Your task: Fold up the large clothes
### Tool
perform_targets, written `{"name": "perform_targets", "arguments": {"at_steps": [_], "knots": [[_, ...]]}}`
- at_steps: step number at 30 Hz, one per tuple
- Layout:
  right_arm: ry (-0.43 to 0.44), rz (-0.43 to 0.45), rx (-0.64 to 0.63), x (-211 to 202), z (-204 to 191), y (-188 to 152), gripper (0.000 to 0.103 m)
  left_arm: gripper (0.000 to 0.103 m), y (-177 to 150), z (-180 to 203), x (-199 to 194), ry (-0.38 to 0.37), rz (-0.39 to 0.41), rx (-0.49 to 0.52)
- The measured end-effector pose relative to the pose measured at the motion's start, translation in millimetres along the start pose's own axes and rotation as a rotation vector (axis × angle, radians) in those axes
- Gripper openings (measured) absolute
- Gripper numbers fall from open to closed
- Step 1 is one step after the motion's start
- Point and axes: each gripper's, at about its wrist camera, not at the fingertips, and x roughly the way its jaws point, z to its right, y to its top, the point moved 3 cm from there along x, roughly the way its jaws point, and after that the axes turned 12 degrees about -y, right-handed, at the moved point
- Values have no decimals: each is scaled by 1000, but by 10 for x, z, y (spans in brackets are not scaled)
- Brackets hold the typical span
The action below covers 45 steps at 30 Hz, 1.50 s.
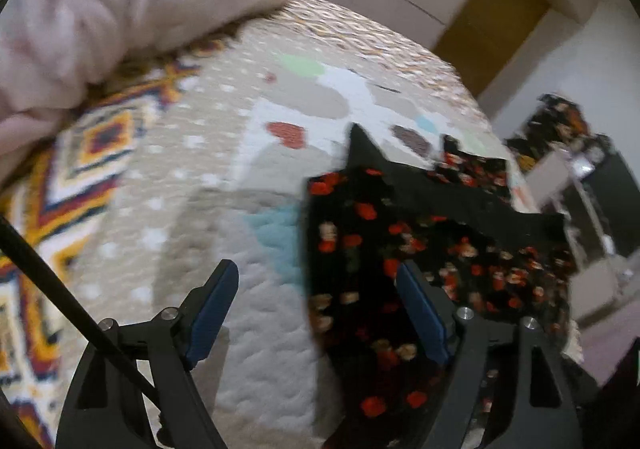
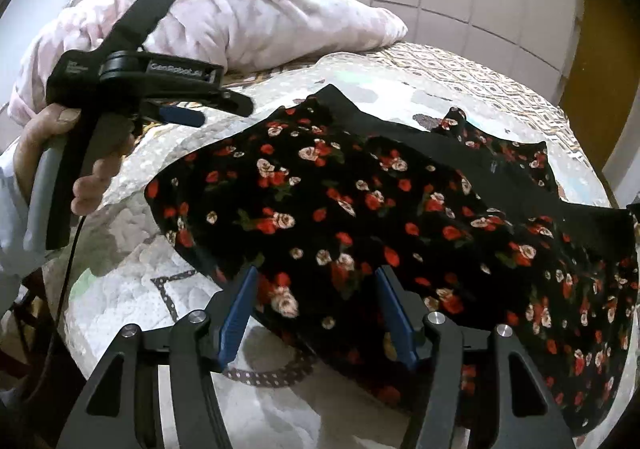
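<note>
Bed [image 2: 460, 65]: largest item, covered in a pale quilted spread with heart patches; it carries everything else. Pink duvet [image 2: 248, 21]: bundled at the far end of the bed, well apart from my work. Black floral garment [image 2: 340, 209]: the task's piece, lying spread on the quilt toward the right side of the bed, mostly flat, with a plain black band [image 2: 460, 153] running across its far portion and a pointed black corner sticking up at the far left; the near edge hangs toward me. I cannot tell from this whether one fold has already gone in; I judge the folding early or midway, since the cloth covers a broad area and no compact bundle exists yet. Left gripper [image 2: 200, 111]: held in my left hand [image 2: 80, 153] up over the quilt, beside the garment's left edge and not touching it; fingers stand wide, holding nothing. Right gripper [image 2: 316, 313]: poised over the garment's near hem, fingers wide apart, the cloth between them by sight only and not pinched. Remaining, by my judgement: take hold of an edge, bring it across, flatten, repeat.
</note>
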Motion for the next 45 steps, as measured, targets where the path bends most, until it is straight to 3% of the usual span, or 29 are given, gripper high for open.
{"name": "perform_targets", "arguments": {"at_steps": [4, 10, 17, 18, 22, 28, 33, 34, 36, 38, 40, 45], "knots": [[-20, -9, 1, 41, 52, 14, 65, 85, 7, 1, 193, -101, -23, -33], [-74, 10, -36, -40, 114, -105, 65, 87, -20, -127, 436, -138, -51, -118], [-136, 0, 164, -223, 891, -132, 65, 92, -12, -89, 523, -157, -109, -61], [-155, -5, 189, -219, 1005, -119, 60, 93, -20, -75, 527, -161, -113, -52], [-169, -44, 252, -92, 1310, -66, 20, 93, -83, -1, 541, -164, -153, 10], [-164, -96, 357, 231, 1602, -62, 19, 94, -185, 62, 567, -157, -186, 21], [-121, -111, 425, 385, 1683, -191, 19, 93, -267, 300, 695, -204, -230, 34], [-122, -111, 421, 406, 1676, -211, 19, 90, -278, 331, 711, -200, -230, 34], [-119, -107, 418, 433, 1663, -240, 19, 62, -282, 355, 726, -152, -228, 28], [-105, -106, 431, 470, 1682, -262, 19, 42, -268, 378, 696, -175, -233, -1], [-86, -101, 453, 488, 1714, -278, 19, 36, -222, 432, 622, -164, -220, -30], [-48, -77, 487, 493, 1763, -325, 19, 29, -19, 985, 383, -131, -168, 35]]}}
